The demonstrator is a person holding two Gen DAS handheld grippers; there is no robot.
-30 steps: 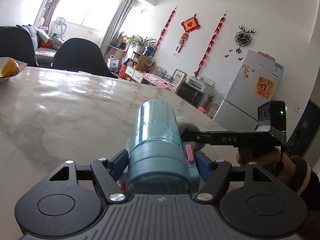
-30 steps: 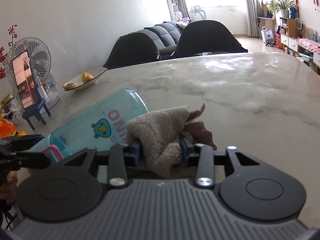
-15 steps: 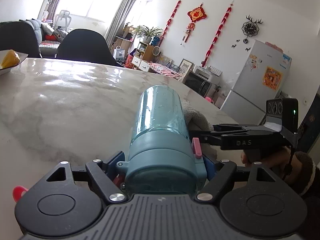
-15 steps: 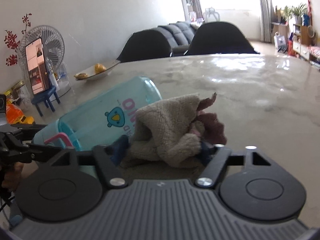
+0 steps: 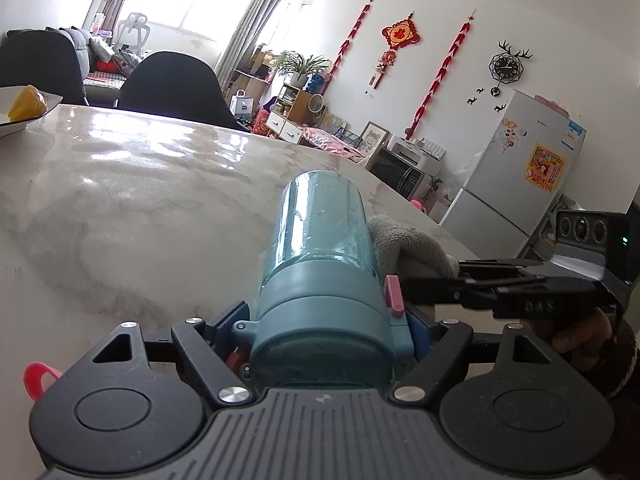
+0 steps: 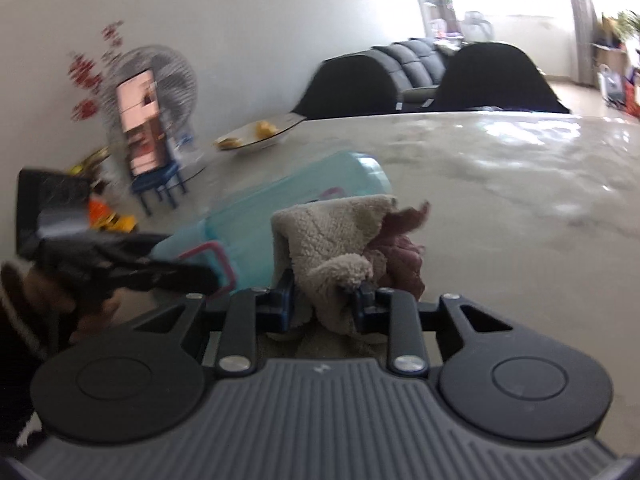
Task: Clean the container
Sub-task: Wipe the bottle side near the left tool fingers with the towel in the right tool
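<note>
Each camera sits on the back of a gripper and looks forward along its two fingers, tipped a little down at the table [image 5: 120, 208].

The left one is very close behind the bottle [image 5: 320, 264], at its lid end. It looks along the bottle toward the fridge [image 5: 516, 176] wall.

The right one is close beside the bottle [image 6: 280, 216]. It looks past it toward the sofa [image 6: 404, 60].

Both views share the bottle, the table and the fruit plate [image 6: 256, 136].

I'm in a home's open living and dining room, at a marble dining table [image 5: 140, 200] with black chairs [image 5: 172, 80]. A sofa [image 6: 416, 60] sits by the curtained window, a fridge [image 5: 516, 176] and microwave [image 5: 404, 176] along the wall
</note>
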